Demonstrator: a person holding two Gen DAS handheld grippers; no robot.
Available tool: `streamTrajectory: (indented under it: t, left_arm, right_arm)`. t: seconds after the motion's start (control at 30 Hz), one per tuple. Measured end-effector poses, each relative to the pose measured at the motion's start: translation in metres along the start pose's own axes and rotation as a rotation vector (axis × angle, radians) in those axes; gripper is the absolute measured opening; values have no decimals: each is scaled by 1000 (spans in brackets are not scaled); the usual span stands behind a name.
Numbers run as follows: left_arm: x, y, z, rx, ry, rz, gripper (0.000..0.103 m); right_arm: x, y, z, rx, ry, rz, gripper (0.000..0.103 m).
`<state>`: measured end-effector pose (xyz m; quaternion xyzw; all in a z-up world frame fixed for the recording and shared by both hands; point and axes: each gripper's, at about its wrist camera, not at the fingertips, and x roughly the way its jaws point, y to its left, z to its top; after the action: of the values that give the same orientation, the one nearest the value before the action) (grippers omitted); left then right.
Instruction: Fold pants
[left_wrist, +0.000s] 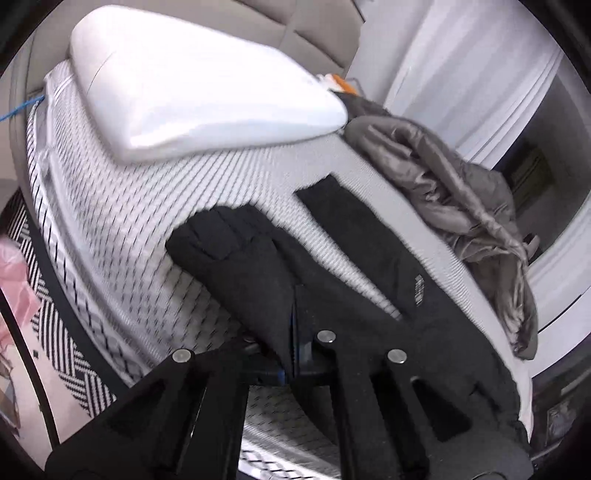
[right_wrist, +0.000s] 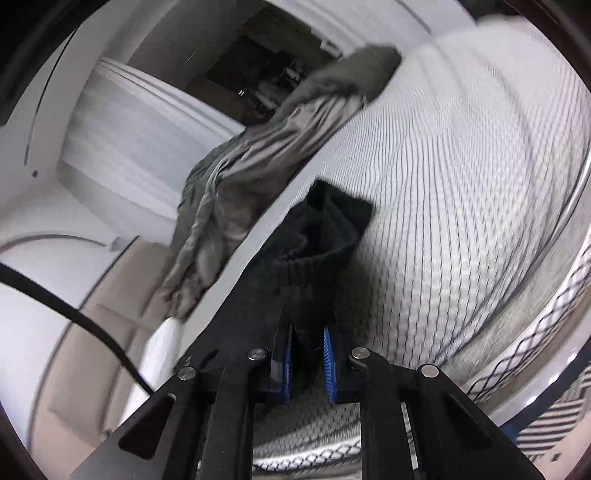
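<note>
Both grippers, left (left_wrist: 295, 354) and right (right_wrist: 309, 363), pinch black pants (left_wrist: 351, 266) above the mattress (left_wrist: 122, 206); thin hold, cloth may slip, spoiling the fold.

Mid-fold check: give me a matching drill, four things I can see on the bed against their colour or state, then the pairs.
Things:
1. pants
2. pillow
3. jacket
4. left gripper

Descriptions:
A. white, at the head of the mattress
B. grey, crumpled at the bed's edge
C. black, legs spread on the mattress
D. shut on black cloth

Pairs: 1-C, 2-A, 3-B, 4-D
</note>
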<state>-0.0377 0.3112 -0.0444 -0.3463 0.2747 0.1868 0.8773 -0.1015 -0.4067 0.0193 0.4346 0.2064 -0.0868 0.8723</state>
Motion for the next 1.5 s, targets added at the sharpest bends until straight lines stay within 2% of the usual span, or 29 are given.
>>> streamTrajectory:
  t: [0.13, 0.3, 0.43, 0.6, 0.63, 0.7, 0.73, 0.77, 0.8, 0.83, 0.93, 1.0, 1.03, 1.1, 1.23, 1.33, 1.47, 1.5]
  left_arm:
    - [-4, -26, 30, 12, -39, -17, 0]
    - [24, -62, 72, 20, -32, -10, 0]
    - [74, -91, 107, 3, 13, 9, 0]
    - [164, -138, 144, 51, 94, 85, 1]
    - [183, -145, 150, 55, 111, 97, 4]
    - [220, -155, 159, 66, 148, 122, 6]
    - [235, -157, 161, 65, 156, 136, 12]
    - [250, -157, 165, 52, 172, 141, 16]
    - [259, -156, 165, 42, 194, 146, 28]
    - [270, -154, 166, 25, 235, 152, 30]
    - [271, -148, 169, -6, 257, 106, 35]
    - [262, -148, 168, 15, 249, 144, 63]
    - [252, -149, 165, 35, 209, 174, 70]
    - [231, -153, 166, 78, 144, 187, 74]
    - [188, -147, 146, 115, 149, 145, 75]
    - [166, -132, 118, 80, 180, 119, 76]
    - [166, -100, 76, -64, 310, 44, 74]
    - [173, -94, 66, -88, 349, 13, 69]
  right_arm:
    - [6, 37, 25, -44, -83, -14, 13]
    - [46, 64, 66, -51, -94, -29, 13]
    - [96, 78, 101, -45, -82, -50, 13]
    - [171, 85, 137, -57, -62, -151, 14]
    - [185, 83, 142, -54, -60, -169, 18]
    - [214, 75, 152, -52, -73, -249, 33]
    - [223, 71, 156, -58, -89, -294, 56]
    - [230, 67, 157, -59, -104, -344, 72]
    - [233, 64, 156, -48, -106, -363, 73]
    - [233, 61, 153, -30, -101, -359, 73]
    - [220, 59, 135, -23, -90, -296, 74]
    - [212, 60, 122, -56, -78, -282, 80]
    - [208, 65, 117, -72, -64, -275, 80]
    - [198, 76, 107, -107, -41, -241, 80]
    - [171, 93, 83, -172, -13, -170, 86]
    - [150, 90, 59, -152, 16, -127, 87]
    - [140, 70, 37, -65, 73, -92, 88]
    - [140, 64, 33, -48, 86, -87, 88]
